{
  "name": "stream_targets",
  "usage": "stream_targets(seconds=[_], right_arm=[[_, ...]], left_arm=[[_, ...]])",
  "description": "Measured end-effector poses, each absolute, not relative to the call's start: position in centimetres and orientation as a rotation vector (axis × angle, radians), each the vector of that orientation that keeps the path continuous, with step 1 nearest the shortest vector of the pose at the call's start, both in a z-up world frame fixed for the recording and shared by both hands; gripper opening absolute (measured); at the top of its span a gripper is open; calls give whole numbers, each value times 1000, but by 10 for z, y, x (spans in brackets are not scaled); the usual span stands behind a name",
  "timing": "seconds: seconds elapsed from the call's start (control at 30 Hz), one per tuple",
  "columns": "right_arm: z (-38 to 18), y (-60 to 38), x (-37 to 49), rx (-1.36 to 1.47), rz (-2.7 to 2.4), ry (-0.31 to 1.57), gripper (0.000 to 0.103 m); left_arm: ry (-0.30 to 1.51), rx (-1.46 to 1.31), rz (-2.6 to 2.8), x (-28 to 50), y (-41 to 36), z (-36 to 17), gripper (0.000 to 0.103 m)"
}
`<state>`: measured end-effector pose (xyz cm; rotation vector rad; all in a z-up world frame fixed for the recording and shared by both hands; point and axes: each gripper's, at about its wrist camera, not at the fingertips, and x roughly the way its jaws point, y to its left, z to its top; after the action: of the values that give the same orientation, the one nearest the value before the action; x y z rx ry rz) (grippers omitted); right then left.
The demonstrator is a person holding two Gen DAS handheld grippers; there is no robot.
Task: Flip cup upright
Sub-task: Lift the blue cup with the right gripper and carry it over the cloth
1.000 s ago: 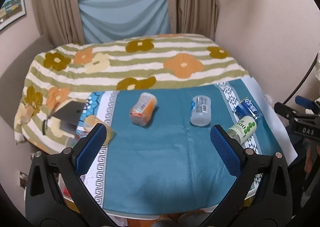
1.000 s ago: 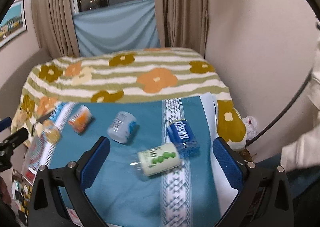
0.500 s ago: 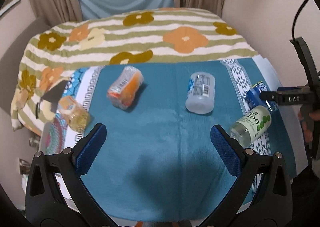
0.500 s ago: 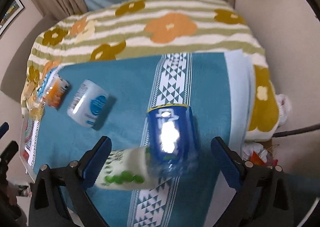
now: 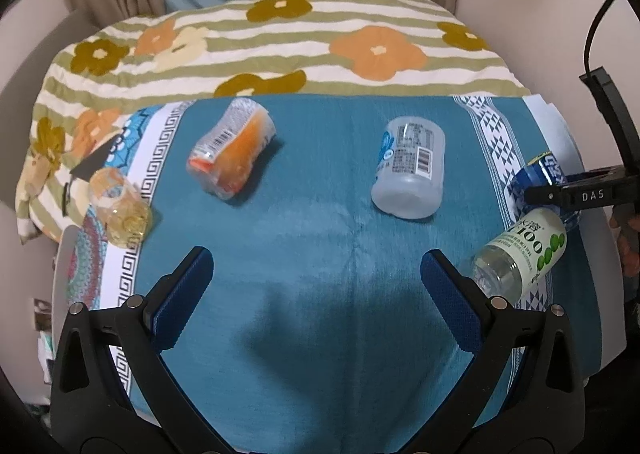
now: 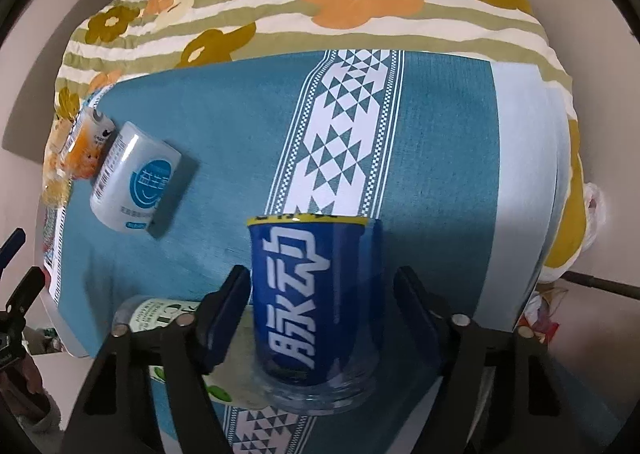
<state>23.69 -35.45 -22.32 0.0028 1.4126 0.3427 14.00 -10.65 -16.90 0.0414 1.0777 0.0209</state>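
On the far left, only the left wrist view shows the yellow cup [image 5: 120, 210]; the left gripper [image 5: 316, 278] hangs spread. The blue cup [image 6: 308, 294], lying on its side with white characters, sits between the right gripper [image 6: 320, 294]'s spread fingers, contact unclear.

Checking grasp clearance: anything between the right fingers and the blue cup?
Nothing visible. The blue cup lies on its side between the fingers of the right gripper, which straddle it with gaps on both sides. The green-dot bottle lies close beside the left finger, outside the grasp path.
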Motion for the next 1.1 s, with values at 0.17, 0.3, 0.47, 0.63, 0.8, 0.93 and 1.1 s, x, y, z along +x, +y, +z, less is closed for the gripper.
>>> stream_targets(seconds=[0.17, 0.3, 0.47, 0.63, 0.8, 0.93, 1.1], right_arm=[[-223, -353, 233, -31, 332, 1404, 59], [-222, -351, 231, -51, 324, 1389, 58], [-221, -349, 228, -68, 307, 1376, 57], [-218, -350, 227, -45, 295, 1352, 57], [-210, -351, 224, -43, 290, 1325, 56], [-201, -352, 225, -29, 285, 1300, 55], [-181, -343, 229, -36, 288, 1258, 55]], left_arm=[[1081, 42, 5, 139, -110, -173, 103], [1084, 45, 1, 137, -111, -174, 103], [1087, 37, 1, 136, -107, -174, 103], [1091, 30, 1, 134, -104, -179, 103], [1109, 3, -5, 131, -101, -189, 103], [1111, -9, -10, 128, -99, -190, 103], [1095, -20, 3, 123, -89, -182, 103]])
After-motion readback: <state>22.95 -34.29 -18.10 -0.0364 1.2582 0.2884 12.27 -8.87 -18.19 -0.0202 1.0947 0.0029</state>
